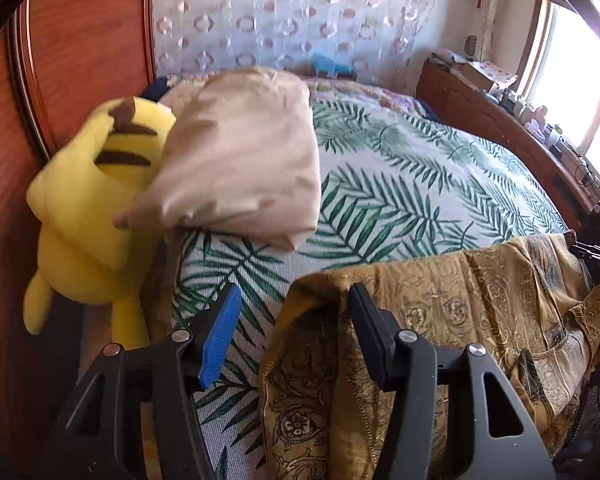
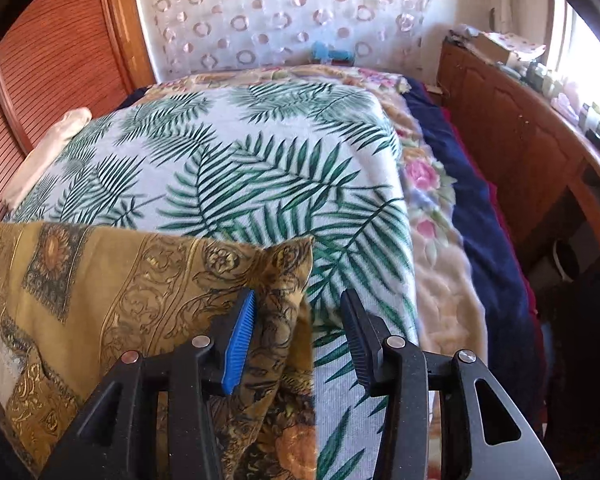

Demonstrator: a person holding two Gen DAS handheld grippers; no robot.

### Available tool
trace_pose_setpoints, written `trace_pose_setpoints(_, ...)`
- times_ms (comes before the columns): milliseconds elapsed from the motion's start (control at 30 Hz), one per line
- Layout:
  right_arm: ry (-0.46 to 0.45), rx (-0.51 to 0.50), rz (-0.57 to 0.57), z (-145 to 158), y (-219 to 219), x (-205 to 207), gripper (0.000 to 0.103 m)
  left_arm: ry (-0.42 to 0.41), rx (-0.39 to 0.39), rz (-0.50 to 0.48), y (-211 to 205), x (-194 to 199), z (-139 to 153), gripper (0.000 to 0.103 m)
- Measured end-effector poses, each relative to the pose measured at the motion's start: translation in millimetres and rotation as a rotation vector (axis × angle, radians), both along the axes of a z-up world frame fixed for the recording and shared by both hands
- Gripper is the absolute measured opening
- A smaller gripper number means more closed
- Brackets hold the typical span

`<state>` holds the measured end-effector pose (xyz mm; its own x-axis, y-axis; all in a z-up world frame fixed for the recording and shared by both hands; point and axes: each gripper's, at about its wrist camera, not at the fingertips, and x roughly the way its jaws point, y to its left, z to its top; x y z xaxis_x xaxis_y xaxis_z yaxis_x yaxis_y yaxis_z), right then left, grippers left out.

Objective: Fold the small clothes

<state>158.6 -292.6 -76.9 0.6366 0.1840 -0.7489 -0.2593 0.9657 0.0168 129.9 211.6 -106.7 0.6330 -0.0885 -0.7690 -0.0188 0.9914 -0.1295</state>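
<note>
A gold-brown patterned garment (image 1: 460,300) lies across the near edge of the bed, on the palm-leaf cover (image 1: 400,184). My left gripper (image 1: 294,300) is open, its jaws wide apart. The garment's left corner drapes against the right finger (image 1: 364,320) and hangs between the jaws. In the right wrist view the same garment (image 2: 112,280) spreads to the left. My right gripper (image 2: 298,308) is open. The garment's right corner (image 2: 288,272) stands up between the jaws, against the blue-padded left finger (image 2: 240,344).
A yellow plush toy (image 1: 88,216) and a beige pillow (image 1: 240,160) lie at the bed's left, by the wooden headboard (image 1: 80,60). A floral blanket (image 2: 428,208) and a navy one (image 2: 480,216) hang off the right side. A cluttered wooden cabinet (image 2: 520,128) stands under the window.
</note>
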Motion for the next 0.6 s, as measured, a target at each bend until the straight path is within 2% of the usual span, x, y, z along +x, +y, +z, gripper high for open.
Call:
trace_pose_setpoints(267, -0.001, -0.017, 0.019, -2, -3, 2, 0.045, 0.000, -0.055, -0.051, -9, -2, -3, 0.057)
trace_pose_setpoints(367, -0.007, -0.017, 0.019, -3, -2, 0, 0.045, 0.031, -0.031, -0.051, -15, 2, -9, 0.057)
trace_pose_setpoints(433, -0.010, -0.012, 0.028, -3, -2, -2, 0.040, 0.051, -0.014, -0.049, -17, 5, -14, 0.057)
trace_pose_setpoints(500, -0.006, 0.002, 0.053, -3, 0, -3, 0.027, 0.053, -0.011, -0.050, -17, 5, -16, 0.057)
trace_pose_setpoints(533, -0.003, 0.005, 0.060, -3, 0, -4, 0.024, 0.050, -0.009, -0.051, -17, 5, -16, 0.057)
trace_pose_setpoints(600, 0.004, 0.011, 0.078, -3, 0, -5, 0.014, 0.042, -0.006, -0.052, -17, 3, -16, 0.052)
